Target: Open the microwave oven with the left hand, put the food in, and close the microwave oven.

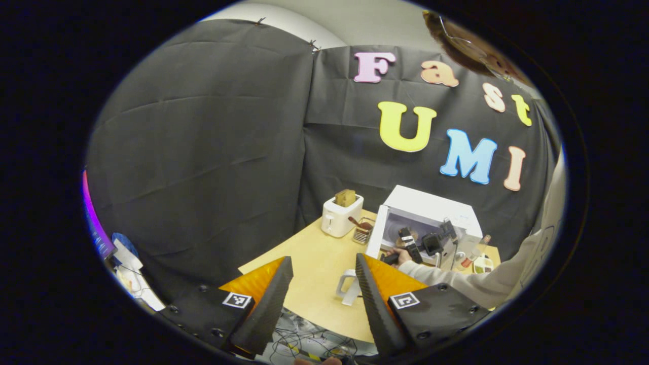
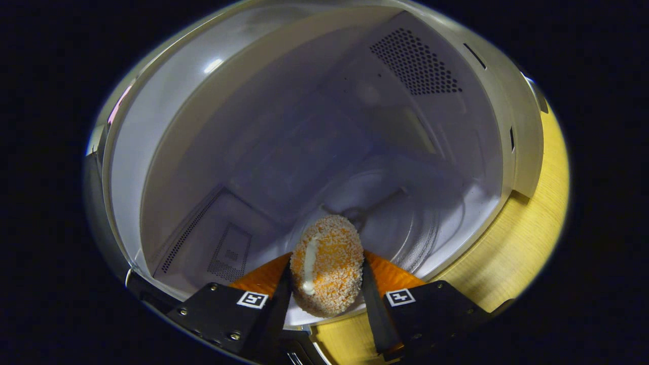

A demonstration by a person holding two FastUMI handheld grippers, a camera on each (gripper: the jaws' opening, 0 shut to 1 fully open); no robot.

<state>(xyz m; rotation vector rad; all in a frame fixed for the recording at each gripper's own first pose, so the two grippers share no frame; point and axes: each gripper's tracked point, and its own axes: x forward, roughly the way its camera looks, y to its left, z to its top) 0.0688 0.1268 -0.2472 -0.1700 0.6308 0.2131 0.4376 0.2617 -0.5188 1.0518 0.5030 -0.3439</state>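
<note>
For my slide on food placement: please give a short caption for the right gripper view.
Right gripper holds a breaded croquette at the mouth of the open microwave oven.

Left tool (image 1: 323, 291) gapes; right tool (image 2: 324, 291) clamped.

Walls: I see black cloth (image 1: 203, 152) draped behind the bench, pale wall (image 1: 355, 20) above it.
Bench: light wood top (image 1: 309, 253).
Below the bench's near edge: tangled cables (image 1: 304, 339).
</note>
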